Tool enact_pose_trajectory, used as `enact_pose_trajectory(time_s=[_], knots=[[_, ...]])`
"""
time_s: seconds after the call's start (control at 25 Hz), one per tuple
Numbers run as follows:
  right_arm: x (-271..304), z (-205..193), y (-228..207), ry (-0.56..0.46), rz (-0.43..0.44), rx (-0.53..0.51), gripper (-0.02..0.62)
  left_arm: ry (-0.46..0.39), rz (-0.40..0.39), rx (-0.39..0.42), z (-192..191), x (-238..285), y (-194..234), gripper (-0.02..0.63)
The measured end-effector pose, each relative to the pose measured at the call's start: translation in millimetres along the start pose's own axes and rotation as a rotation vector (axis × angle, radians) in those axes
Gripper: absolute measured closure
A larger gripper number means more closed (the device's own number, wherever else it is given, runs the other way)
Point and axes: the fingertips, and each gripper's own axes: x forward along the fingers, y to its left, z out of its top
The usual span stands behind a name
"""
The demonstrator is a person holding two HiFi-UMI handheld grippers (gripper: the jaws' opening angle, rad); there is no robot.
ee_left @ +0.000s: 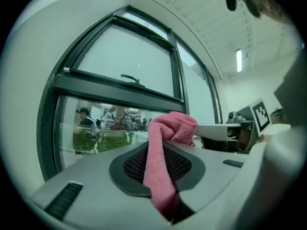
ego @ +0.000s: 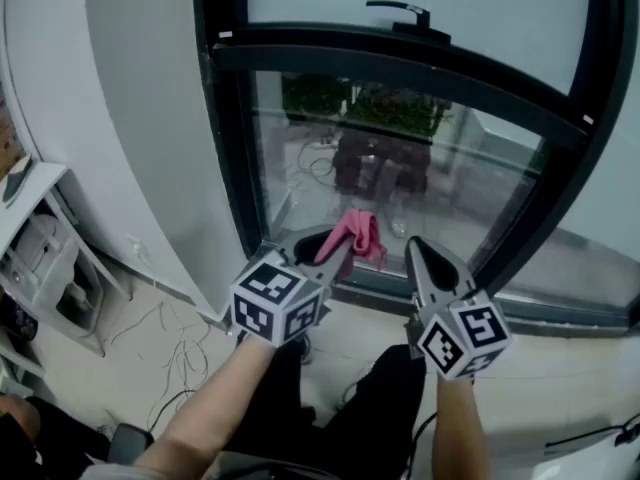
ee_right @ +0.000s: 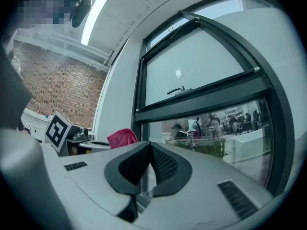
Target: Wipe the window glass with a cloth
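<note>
Your left gripper (ee_left: 165, 148) has its jaws clamped on a pink terry cloth (ee_left: 171, 128). The cloth runs up the seam between the grey jaws, across the black mesh pad (ee_left: 136, 166), and bunches in a fold at the far tips. Beyond it stands a dark-framed window (ee_left: 115, 91) with a black lever handle (ee_left: 130, 77) on the upper sash. The lower glass pane (ee_left: 93, 128) reflects people and greenery. To the right sits your right gripper (ee_left: 216, 131), with a ceiling strip light (ee_left: 239, 60) above it.

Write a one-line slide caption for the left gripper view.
Left gripper, shut on a pink terry cloth, facing the dark-framed window glass.
</note>
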Motion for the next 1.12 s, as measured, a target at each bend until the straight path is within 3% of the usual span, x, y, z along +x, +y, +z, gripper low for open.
enact_pose_trajectory(time_s=[0.36,0.6,0.8,1.0,1.12], knots=[[61,-14,-24,0.006,0.008,0.064,0.591,-0.007,0.037,0.009,7,33,64,0.538],[107,-17,-37,0.010,0.047,0.055,0.591,-0.026,0.107,0.024,18,56,107,0.538],[147,-15,-41,0.028,0.075,0.046,0.591,-0.050,0.222,0.034,26,69,155,0.538],[203,-20,-36,0.043,0.153,0.065,0.591,-0.068,0.406,0.052,33,73,232,0.538],[216,-17,-33,0.050,0.171,0.048,0.591,-0.102,0.478,0.051,42,75,261,0.540]])
